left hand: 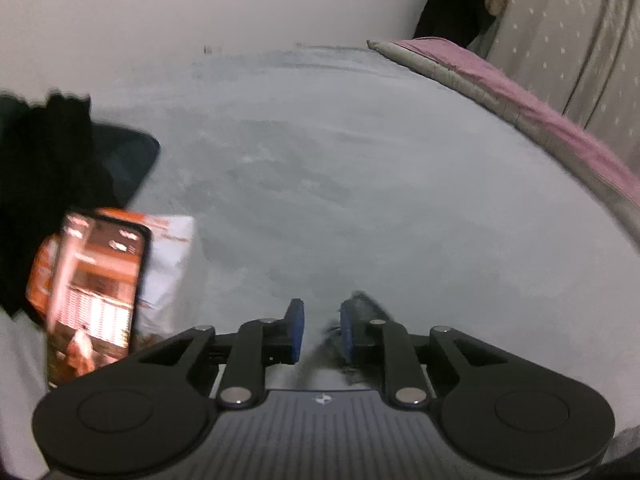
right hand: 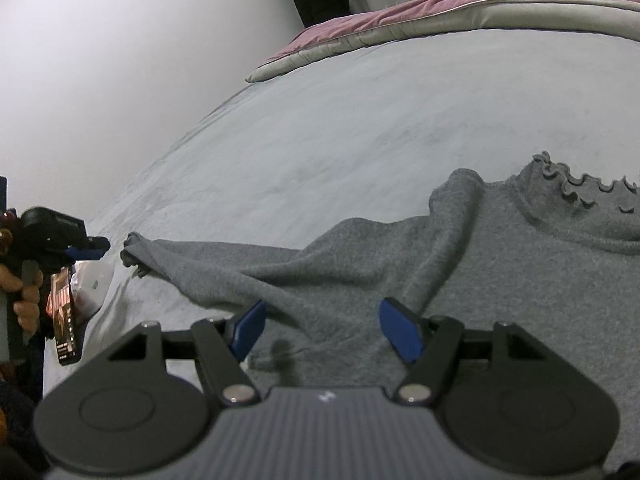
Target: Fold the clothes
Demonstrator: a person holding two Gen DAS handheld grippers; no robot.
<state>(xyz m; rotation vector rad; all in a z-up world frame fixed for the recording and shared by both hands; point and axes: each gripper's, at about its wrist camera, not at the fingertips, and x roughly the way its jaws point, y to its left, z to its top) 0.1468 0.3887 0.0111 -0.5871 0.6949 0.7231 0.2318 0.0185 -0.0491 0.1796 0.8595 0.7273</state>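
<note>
1. At the far left of the right wrist view, my left claw [right hand: 94, 249] hangs just beside the cuff [right hand: 134, 254] of the grey knitted sweater with a ruffled collar [right hand: 500, 264]. Its own camera shows the blue pads slightly parted, with a dark scrap of cloth lying against the right-hand pad; I cannot tell whether it is pinched, so I judge the claw released or nearly so.
2. The sweater lies flat on the pale blue bed sheet [right hand: 320, 128]. Its sleeve [right hand: 224, 268] stretches leftward, long axis running across the bed toward my left claw, so the left hand is nearer that cuff.
3. My right claw [right hand: 322, 330] hovers over the sweater's body, pads spread wide, gripping nothing.
4. I judge the next fold brings the sleeve in over the body.
</note>
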